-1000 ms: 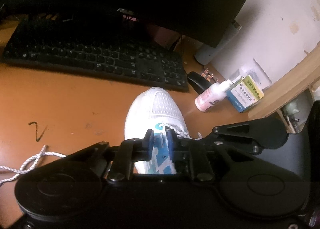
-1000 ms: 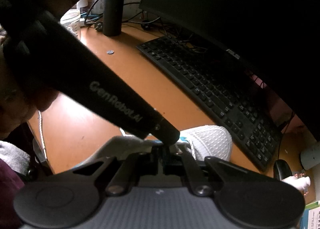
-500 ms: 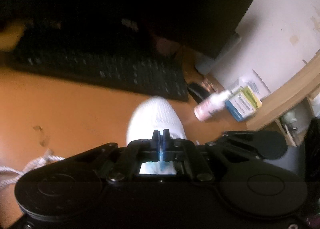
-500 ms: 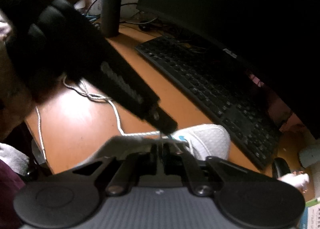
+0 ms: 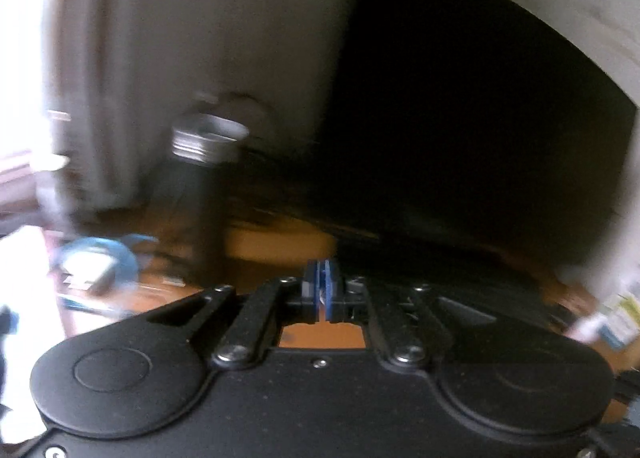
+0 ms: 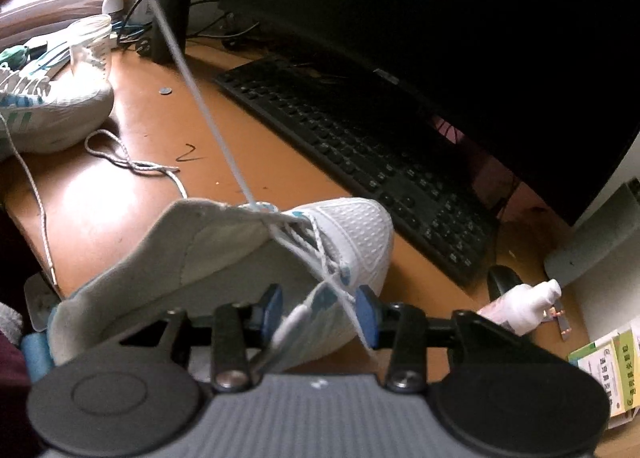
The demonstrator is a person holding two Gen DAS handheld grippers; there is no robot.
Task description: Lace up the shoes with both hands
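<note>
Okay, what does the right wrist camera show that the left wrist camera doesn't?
Only the right wrist view shows the white shoe, its lace pulled taut up to the left, the second shoe, the keyboard, and the open right hand-held gripper. Only the blurred left wrist view shows the left hand-held gripper shut on something thin and white, probably the lace. Both show the dark bottle, monitor and orange desk.

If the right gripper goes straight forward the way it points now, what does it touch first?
Most likely the white shoe: the open right gripper has it directly ahead, its lace already running between the fingers. The keyboard lies farther back; exact depth is unclear.
</note>
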